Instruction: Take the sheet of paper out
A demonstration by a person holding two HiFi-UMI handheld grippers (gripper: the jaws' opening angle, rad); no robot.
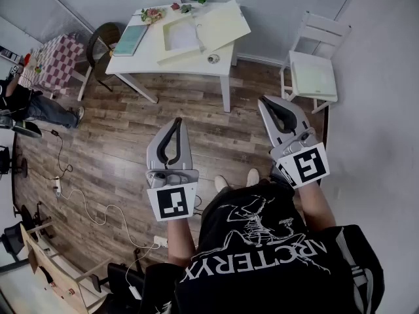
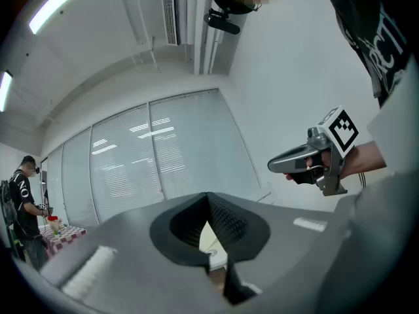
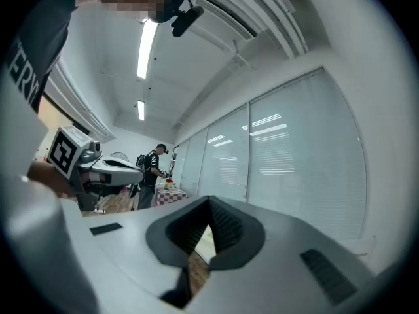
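Both closed, empty: left hand-held gripper (image 1: 175, 122), right hand-held gripper (image 1: 265, 101). The sheet of paper (image 1: 180, 36) lies on the table (image 1: 131, 61), well ahead, nearer the left's line.

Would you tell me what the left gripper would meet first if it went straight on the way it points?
Probably the white table: the left gripper, shut and empty, aims across the wood floor at it, though it might pass above the tabletop; height is unclear.
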